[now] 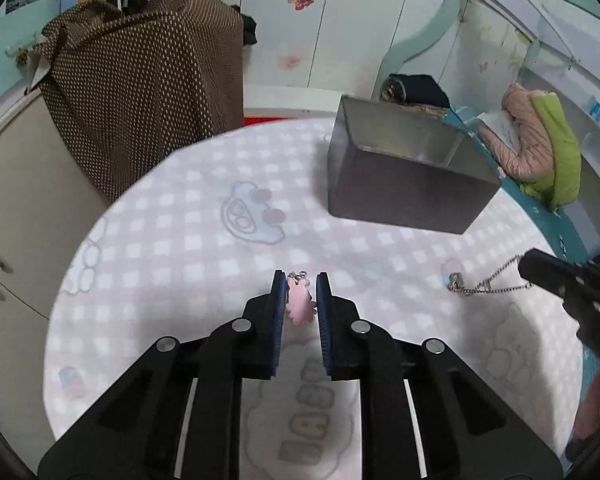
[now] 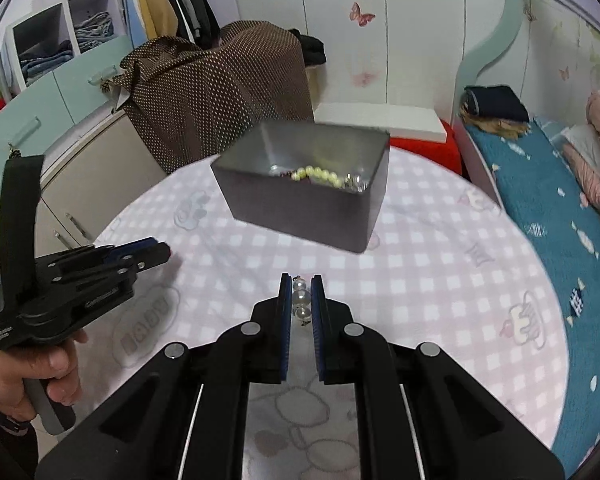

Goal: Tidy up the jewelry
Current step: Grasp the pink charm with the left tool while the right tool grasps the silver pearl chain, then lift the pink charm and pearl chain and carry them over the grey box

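Box bearing: our grey box sits ahead of both tools on the table, open side up, nearer our right one.
Left tool: clamped on a pink charm, flat and scalloped, long axis running along the fingers.
Right tool: clamped on a string of clear beads, glossy and round; a silver chain trails from it.
Box contents: pale green beads, metal bits.

On the table, the box sits above frame centre with a bead strand inside. A draped cloth stands behind at upper left; the bed runs along the right edge.
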Motion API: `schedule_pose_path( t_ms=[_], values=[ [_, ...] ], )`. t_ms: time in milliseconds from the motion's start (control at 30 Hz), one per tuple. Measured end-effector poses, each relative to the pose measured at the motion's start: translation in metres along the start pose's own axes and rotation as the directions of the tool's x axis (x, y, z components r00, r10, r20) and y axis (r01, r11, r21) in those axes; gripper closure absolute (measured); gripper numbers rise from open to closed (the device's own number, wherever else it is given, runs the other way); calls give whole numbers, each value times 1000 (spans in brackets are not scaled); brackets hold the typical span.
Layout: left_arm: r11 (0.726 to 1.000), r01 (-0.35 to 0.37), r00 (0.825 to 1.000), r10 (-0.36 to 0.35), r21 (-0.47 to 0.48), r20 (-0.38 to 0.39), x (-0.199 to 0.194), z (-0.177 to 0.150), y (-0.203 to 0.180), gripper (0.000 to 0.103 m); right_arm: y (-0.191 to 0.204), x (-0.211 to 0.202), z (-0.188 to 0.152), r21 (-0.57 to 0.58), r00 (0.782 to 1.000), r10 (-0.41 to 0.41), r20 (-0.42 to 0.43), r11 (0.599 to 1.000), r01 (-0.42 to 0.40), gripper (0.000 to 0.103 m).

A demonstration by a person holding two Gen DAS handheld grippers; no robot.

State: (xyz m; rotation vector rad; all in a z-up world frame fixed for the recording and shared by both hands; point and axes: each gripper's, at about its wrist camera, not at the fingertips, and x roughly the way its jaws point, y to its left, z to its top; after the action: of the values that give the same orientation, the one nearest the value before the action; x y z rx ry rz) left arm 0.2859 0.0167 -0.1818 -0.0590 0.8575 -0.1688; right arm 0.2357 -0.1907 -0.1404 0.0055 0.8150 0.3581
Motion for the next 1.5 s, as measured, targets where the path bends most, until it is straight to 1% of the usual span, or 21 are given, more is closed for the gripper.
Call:
schedule_pose_path(
  t_ms=[233, 533, 667, 767, 867, 933, 1067, 1233, 1367, 1433, 1500],
  values=[
    [999, 22, 997, -24, 28, 78, -41, 11, -6, 87, 2, -20, 19, -34, 999, -9, 47, 999, 11, 95],
    [996, 46, 986, -58, 77, 154, -74, 38, -22, 87, 13, -48, 47, -99, 992, -14, 126, 995, 27, 95],
    [993, 67, 977, -85, 98, 197, -86, 60, -29, 87, 21, -61, 67, -138, 984, -18, 176, 989, 43, 95],
    [990, 74, 966, -101, 120, 239, -98, 83, -36, 87, 22, -70, 90, -156, 976, -13, 217, 987, 48, 95],
    [987, 83, 958, -116, 135, 264, -101, 105, -42, 87, 18, -72, 109, -163, 972, -5, 233, 986, 44, 95],
    [986, 88, 955, -124, 141, 268, -101, 117, -47, 87, 15, -70, 120, -163, 972, 3, 236, 986, 37, 95],
    [982, 127, 956, -159, 142, 245, -88, 141, -54, 87, 10, -62, 136, -167, 974, 7, 225, 985, 31, 95],
    [976, 180, 964, -200, 124, 176, -55, 161, -58, 87, 3, -42, 146, -151, 984, 10, 181, 988, 17, 95],
    [972, 207, 968, -220, 114, 117, -27, 168, -61, 87, -4, -22, 148, -128, 991, 6, 134, 992, 12, 95],
    [972, 204, 972, -215, 115, 90, -13, 169, -64, 87, -7, -14, 148, -115, 993, 10, 115, 993, 3, 95],
    [971, 218, 973, -225, 102, 58, 3, 169, -66, 87, -10, -5, 146, -104, 996, 7, 93, 995, 2, 95]
  ],
)
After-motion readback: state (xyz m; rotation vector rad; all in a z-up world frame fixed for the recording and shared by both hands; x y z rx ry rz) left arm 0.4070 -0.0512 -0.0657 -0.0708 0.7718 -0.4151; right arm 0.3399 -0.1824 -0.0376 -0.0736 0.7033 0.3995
